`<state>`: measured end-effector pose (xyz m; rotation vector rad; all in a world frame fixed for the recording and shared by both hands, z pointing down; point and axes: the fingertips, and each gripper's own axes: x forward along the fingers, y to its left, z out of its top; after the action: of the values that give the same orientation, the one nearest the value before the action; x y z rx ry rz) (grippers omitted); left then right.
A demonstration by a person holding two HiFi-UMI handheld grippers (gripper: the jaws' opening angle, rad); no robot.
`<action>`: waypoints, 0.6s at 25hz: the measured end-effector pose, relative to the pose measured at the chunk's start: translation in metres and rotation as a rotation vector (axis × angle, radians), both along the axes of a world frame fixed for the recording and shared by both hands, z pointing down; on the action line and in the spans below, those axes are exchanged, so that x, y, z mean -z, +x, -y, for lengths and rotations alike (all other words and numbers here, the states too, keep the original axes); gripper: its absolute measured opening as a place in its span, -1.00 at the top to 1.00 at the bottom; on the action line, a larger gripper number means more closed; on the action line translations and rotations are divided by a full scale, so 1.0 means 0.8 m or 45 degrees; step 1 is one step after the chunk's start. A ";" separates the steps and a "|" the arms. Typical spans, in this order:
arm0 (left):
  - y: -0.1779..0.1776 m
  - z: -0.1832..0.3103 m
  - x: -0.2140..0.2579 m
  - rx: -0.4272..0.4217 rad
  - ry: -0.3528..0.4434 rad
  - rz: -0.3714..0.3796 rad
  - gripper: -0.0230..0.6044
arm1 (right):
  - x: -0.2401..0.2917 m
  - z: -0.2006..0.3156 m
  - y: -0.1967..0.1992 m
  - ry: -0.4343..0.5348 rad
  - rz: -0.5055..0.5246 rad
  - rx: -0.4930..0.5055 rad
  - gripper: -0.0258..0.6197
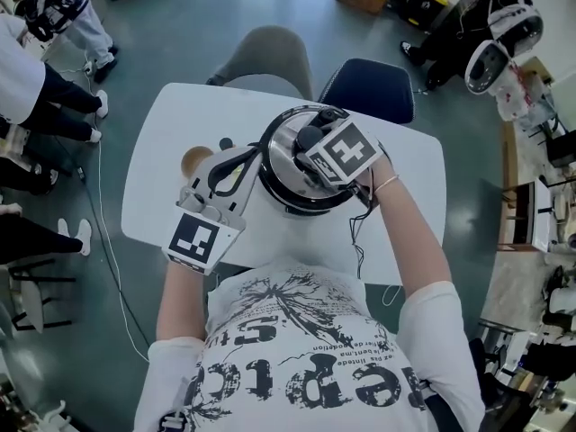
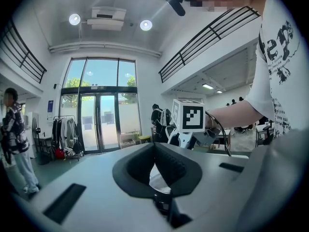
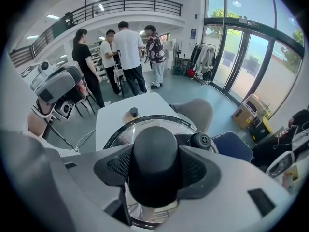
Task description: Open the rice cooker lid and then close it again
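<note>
The rice cooker (image 1: 286,198) stands in the middle of a white table (image 1: 405,178). Its glass lid (image 1: 281,151) has a metal rim (image 3: 145,121) and a black knob (image 3: 154,153). My right gripper (image 1: 312,144) points steeply down over the lid and is shut on that knob, with a pad on each side. The lid lies over the pot; whether it is fully seated I cannot tell. My left gripper (image 1: 236,166) is level at the cooker's left side. Its pad tips meet (image 2: 154,162), and only a white sliver shows behind them.
A small black-capped thing on a brown disc (image 1: 194,159) sits on the table left of the cooker. A grey chair (image 1: 265,50) and a dark blue chair (image 1: 373,84) stand at the far edge. People stand at the left (image 1: 36,88). A cable (image 1: 360,237) hangs by my right wrist.
</note>
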<state>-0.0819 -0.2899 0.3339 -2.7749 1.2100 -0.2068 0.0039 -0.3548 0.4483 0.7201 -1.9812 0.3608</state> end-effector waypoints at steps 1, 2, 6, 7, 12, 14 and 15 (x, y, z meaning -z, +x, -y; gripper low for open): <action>-0.002 0.005 -0.002 -0.004 -0.004 -0.001 0.89 | -0.003 0.004 -0.001 -0.002 -0.005 -0.005 0.00; -0.004 0.008 -0.005 -0.007 -0.016 0.004 0.89 | -0.006 0.007 -0.001 -0.007 -0.004 -0.012 0.00; -0.009 0.019 -0.004 -0.021 0.009 -0.035 0.89 | -0.016 0.012 -0.006 -0.025 -0.002 -0.026 0.00; -0.009 0.021 -0.003 -0.024 0.011 -0.039 0.89 | -0.019 0.012 -0.007 -0.028 -0.008 -0.025 0.00; -0.006 0.024 -0.007 -0.042 0.011 -0.036 0.89 | -0.032 0.011 -0.008 -0.018 0.006 -0.049 0.00; -0.005 0.024 -0.007 -0.046 0.008 -0.042 0.89 | -0.030 0.012 -0.008 0.002 0.014 -0.057 0.00; -0.004 0.023 -0.006 -0.045 0.005 -0.042 0.89 | -0.029 0.012 -0.009 0.014 0.018 -0.055 0.00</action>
<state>-0.0853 -0.3087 0.3390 -2.8048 1.1661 -0.1562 -0.0032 -0.3640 0.4719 0.7701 -1.9852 0.3819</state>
